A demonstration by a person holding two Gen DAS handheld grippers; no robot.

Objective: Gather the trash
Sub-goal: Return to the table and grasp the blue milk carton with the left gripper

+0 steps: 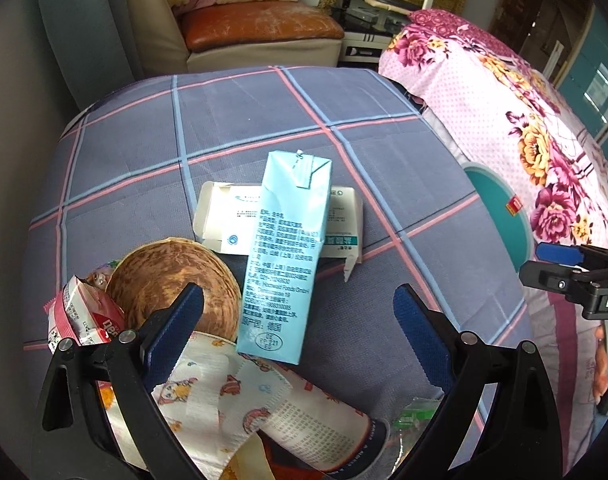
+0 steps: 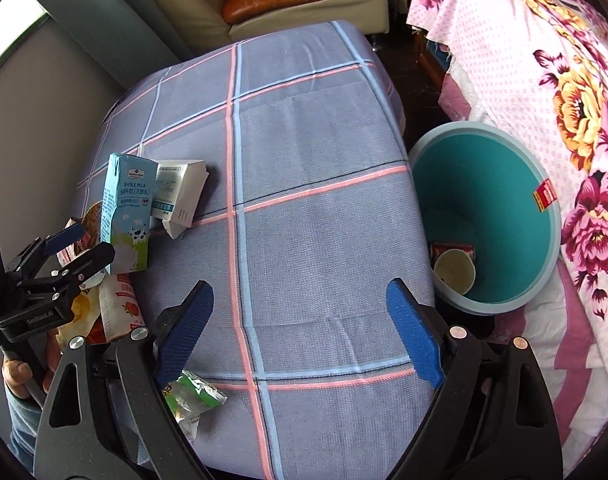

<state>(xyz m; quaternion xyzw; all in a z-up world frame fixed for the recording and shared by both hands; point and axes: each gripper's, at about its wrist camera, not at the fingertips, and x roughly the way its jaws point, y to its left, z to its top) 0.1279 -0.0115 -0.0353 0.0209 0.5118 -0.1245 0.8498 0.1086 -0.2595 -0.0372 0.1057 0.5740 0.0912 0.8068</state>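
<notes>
Blue-padded and spread wide, the left gripper (image 1: 297, 316) is hovering with nothing between its pads over a pile of trash on the checked cloth (image 2: 304, 160): a pale blue milk carton (image 1: 283, 252) standing upright, a flattened white box (image 1: 223, 216) behind it, a brown round lid (image 1: 171, 284) and printed wrappers (image 1: 223, 392). Beside it the right gripper (image 2: 299, 320) is also standing wide and empty above bare cloth, a green wrapper (image 2: 191, 396) lying by its left finger. Off the cloth's right edge a teal bin (image 2: 500, 200) is sitting with a paper cup (image 2: 454, 272) inside.
</notes>
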